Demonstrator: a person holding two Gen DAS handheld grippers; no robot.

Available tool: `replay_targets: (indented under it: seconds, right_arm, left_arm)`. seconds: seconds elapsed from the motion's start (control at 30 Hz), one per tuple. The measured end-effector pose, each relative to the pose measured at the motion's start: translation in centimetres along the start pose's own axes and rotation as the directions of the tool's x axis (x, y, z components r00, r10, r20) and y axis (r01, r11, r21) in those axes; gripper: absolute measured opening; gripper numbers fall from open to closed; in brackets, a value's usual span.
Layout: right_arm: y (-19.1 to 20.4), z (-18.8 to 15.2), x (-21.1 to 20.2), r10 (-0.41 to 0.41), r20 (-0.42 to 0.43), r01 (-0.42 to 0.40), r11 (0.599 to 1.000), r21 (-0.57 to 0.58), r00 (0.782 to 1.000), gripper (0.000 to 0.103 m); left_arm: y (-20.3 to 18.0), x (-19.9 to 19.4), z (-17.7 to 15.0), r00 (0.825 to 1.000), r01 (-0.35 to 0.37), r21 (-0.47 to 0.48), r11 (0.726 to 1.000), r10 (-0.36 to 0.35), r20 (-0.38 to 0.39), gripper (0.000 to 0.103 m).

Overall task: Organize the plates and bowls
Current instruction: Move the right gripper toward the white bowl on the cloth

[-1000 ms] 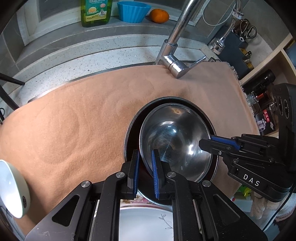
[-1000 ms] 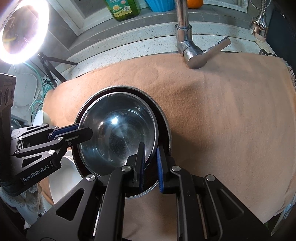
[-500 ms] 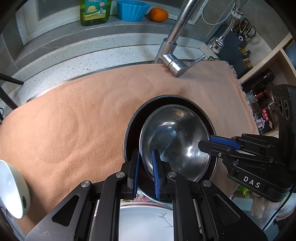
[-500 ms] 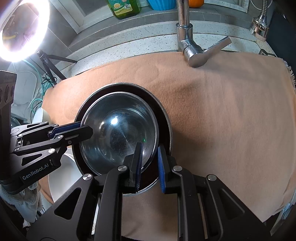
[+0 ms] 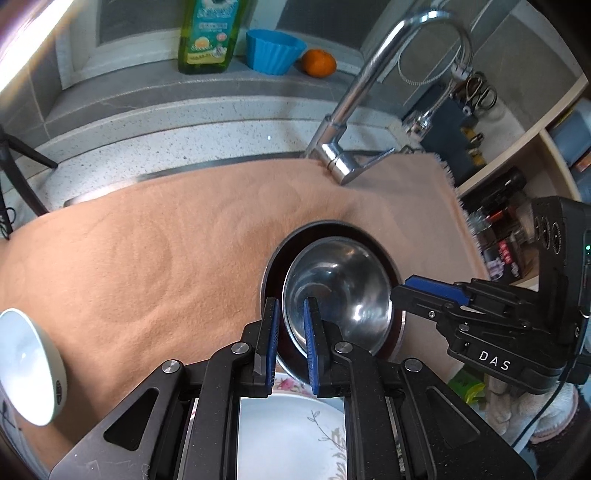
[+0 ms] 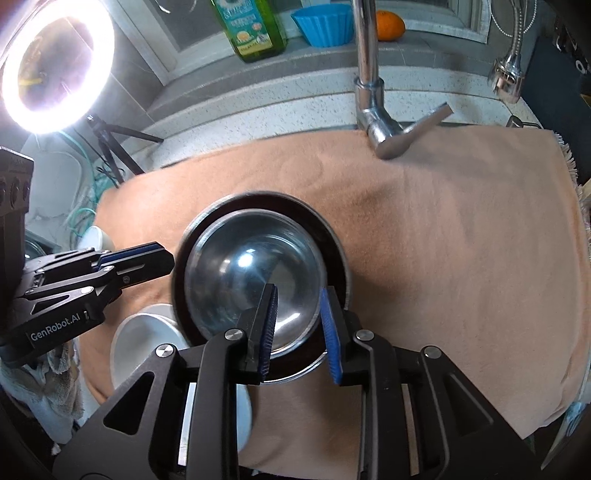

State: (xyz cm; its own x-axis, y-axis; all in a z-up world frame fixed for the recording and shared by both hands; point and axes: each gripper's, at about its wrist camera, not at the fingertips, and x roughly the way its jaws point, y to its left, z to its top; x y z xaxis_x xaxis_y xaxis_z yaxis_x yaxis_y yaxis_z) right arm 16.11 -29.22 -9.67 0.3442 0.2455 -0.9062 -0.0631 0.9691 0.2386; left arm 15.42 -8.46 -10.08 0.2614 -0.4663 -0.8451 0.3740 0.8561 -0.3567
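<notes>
A steel bowl (image 5: 340, 288) sits inside a dark round pan (image 5: 325, 230) on the tan cloth. My left gripper (image 5: 290, 343) is shut on the bowl's near-left rim, which runs between its blue pads. My right gripper (image 6: 299, 325) is open, its fingers straddling the near-right rim of the bowl (image 6: 251, 280) and pan (image 6: 334, 243) without pinching. A white floral plate (image 5: 295, 432) lies under the left gripper. A white bowl (image 5: 29, 365) sits at the left cloth edge, and white dishes (image 6: 147, 343) lie left of the pan.
A chrome faucet (image 5: 351, 110) with its lever stands at the back of the tan cloth (image 5: 147, 251). A green soap bottle (image 5: 207, 33), blue cup (image 5: 273, 50) and orange (image 5: 318, 62) sit on the ledge. A ring light (image 6: 55, 62) glows at left.
My right gripper has opened off the rim of the bowl and pan. Both grippers have drawn back and up, so the pan looks smaller. The left gripper stays clamped.
</notes>
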Motion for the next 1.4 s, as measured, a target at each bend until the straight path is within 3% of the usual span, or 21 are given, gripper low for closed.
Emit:
replay_targets:
  seconds: [0.2, 0.27, 0.5, 0.6, 0.67, 0.97, 1.2, 1.4]
  right_arm:
    - [3.0, 0.6, -2.6, 0.068, 0.054, -0.066, 0.997, -0.036, 0.996, 0.027]
    - [4.4, 0.9, -3.4, 0.09, 0.078, -0.086, 0.995, -0.06, 0.993, 0.044]
    - [9.9, 1.9, -3.5, 0.159, 0.083, -0.146, 0.979, -0.144, 0.984, 0.045]
    - [12.3, 2.3, -2.3, 0.193, 0.056, -0.181, 0.968, -0.173, 0.98, 0.051]
    - [13.8, 2.4, -1.4, 0.217, 0.036, -0.207, 0.961, -0.184, 0.975, 0.057]
    - [20.5, 2.1, 4.0, 0.274, -0.1, -0.29, 0.926, -0.24, 0.957, 0.057]
    - [24.1, 2.4, 8.4, 0.274, -0.161, -0.307, 0.92, -0.243, 0.948, 0.057]
    - [24.9, 2.8, 12.0, 0.274, -0.204, -0.313, 0.931, -0.188, 0.94, 0.057]
  left_arm:
    - [2.0, -3.5, -0.6, 0.998, 0.019, -0.03, 0.999, -0.018, 0.061, 0.012]
    - [3.3, -4.9, -0.9, 0.996, 0.004, -0.049, 0.999, 0.0, 0.09, 0.012]
    - [8.9, -7.9, -2.8, 0.988, -0.036, -0.171, 0.985, 0.061, 0.14, 0.012]
    - [11.5, -9.2, -3.9, 0.984, -0.06, -0.228, 0.972, 0.096, 0.152, 0.012]
    - [13.2, -9.8, -4.8, 0.981, -0.074, -0.266, 0.961, 0.118, 0.154, 0.019]
    - [19.5, -10.9, -8.2, 0.972, -0.13, -0.415, 0.901, 0.199, 0.128, 0.02]
    - [23.3, -10.4, -9.3, 0.977, -0.11, -0.502, 0.858, 0.186, 0.103, 0.02]
    - [24.8, -9.8, -9.2, 0.98, -0.104, -0.529, 0.842, 0.179, 0.092, 0.02]
